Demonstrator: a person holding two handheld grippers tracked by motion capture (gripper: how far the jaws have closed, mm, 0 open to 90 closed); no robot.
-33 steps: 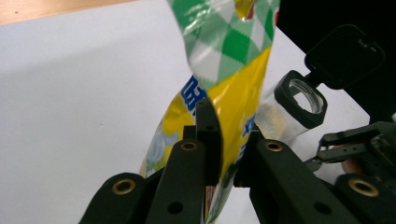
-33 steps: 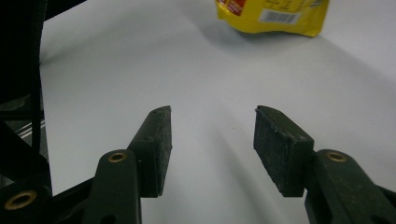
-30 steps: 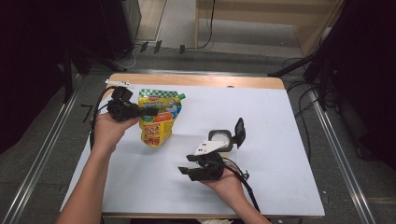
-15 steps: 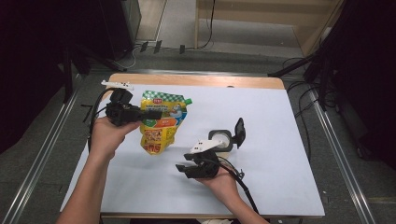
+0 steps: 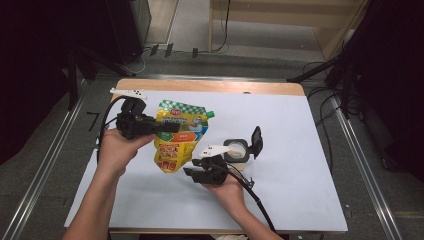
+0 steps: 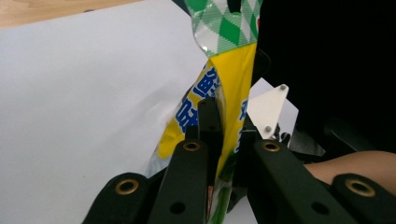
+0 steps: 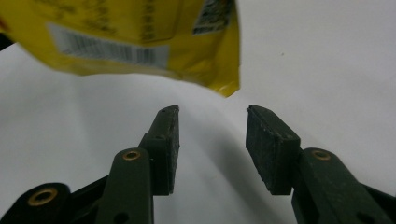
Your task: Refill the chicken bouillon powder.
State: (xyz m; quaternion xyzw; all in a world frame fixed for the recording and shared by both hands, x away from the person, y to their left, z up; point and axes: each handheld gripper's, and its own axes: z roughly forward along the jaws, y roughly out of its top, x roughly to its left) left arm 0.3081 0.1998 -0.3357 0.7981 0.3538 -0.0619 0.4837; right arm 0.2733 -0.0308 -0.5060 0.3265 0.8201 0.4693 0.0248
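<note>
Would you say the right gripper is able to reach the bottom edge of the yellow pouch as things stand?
Probably yes: the right gripper has open jaws just below the pouch's lower corner, with nothing between them.

The pouch [image 5: 179, 136], pinched in the left gripper [image 5: 167, 127], now hangs higher off the table; the right gripper [image 5: 192, 171] sits closer beneath its bottom corner, jaws narrowing, nothing between them.

We see pouch [image 5: 177, 137] at frame centre-left over table [image 5: 310, 150]; left gripper [image 5: 165, 127] on its left side; right gripper [image 5: 192, 172] below-right; lidded cup [image 5: 239, 149] right of pouch.
</note>
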